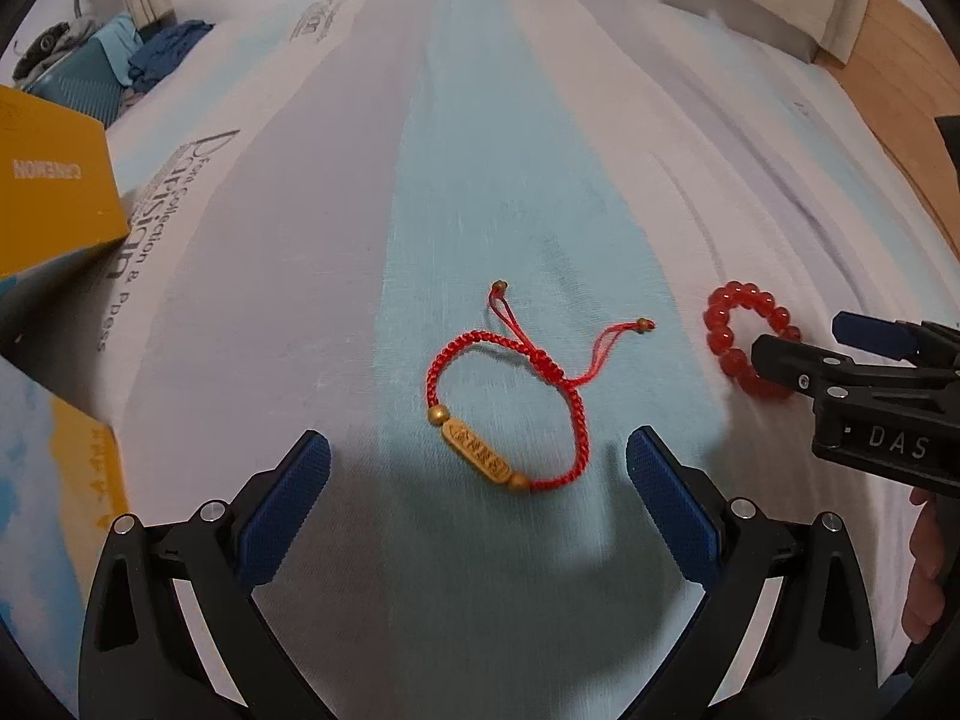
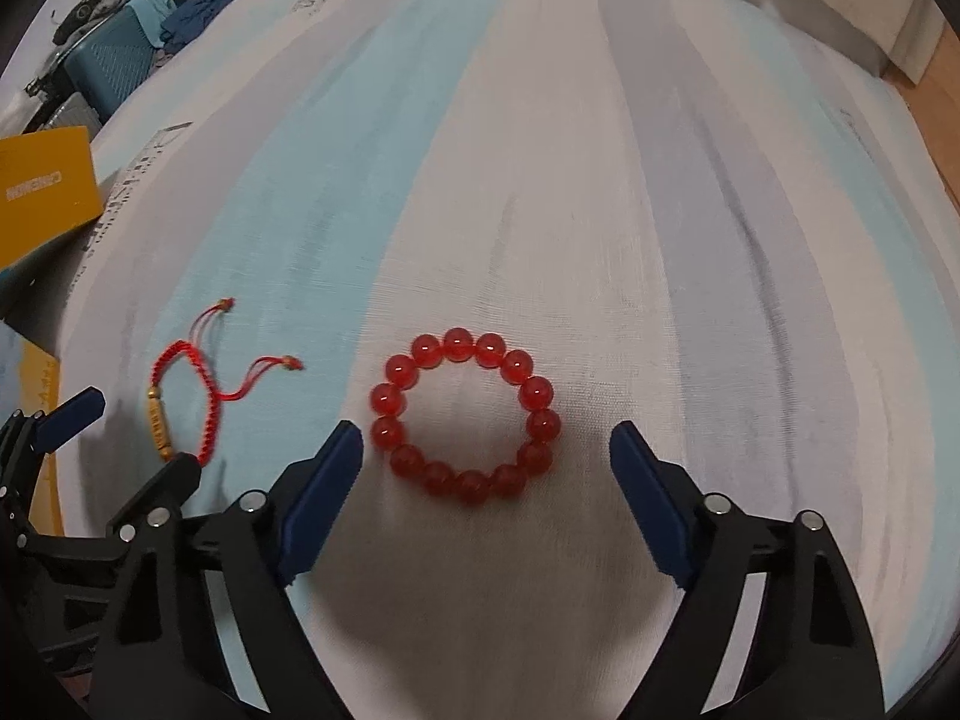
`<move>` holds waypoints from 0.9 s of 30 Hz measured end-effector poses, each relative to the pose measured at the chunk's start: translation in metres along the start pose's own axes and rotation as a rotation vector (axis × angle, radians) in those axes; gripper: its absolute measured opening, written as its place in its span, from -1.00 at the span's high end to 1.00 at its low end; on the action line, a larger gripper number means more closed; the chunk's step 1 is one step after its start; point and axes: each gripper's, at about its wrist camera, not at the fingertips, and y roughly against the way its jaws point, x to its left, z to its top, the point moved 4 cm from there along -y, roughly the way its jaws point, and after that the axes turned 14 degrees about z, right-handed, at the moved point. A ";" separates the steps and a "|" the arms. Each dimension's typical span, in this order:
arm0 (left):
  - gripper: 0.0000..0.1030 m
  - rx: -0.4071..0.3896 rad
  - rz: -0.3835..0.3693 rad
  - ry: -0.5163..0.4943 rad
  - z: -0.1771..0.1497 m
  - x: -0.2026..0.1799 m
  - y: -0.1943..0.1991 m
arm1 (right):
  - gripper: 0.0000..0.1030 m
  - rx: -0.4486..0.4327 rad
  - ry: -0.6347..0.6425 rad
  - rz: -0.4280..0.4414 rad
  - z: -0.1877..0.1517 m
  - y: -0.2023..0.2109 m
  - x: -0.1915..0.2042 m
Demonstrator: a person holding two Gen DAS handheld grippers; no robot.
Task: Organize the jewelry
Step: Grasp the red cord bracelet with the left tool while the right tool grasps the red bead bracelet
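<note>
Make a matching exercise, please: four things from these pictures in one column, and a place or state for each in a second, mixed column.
1. braided bracelet
2. bead bracelet
3. yellow box
4. left gripper

A. lies on a white stripe
B. at the left edge
C. open
D. lies on the light blue stripe

Pairs: 1-D, 2-A, 3-B, 4-C
</note>
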 end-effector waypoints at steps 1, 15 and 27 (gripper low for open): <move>-0.88 0.004 0.002 -0.001 0.000 -0.001 -0.002 | -0.55 0.003 -0.001 -0.001 0.000 -0.002 -0.002; -0.50 0.024 -0.021 -0.009 0.001 -0.007 -0.018 | 0.41 0.046 -0.026 0.038 0.000 -0.019 -0.003; 0.84 0.043 -0.014 -0.039 0.001 -0.003 -0.008 | 0.75 0.010 -0.054 0.058 -0.003 -0.009 0.001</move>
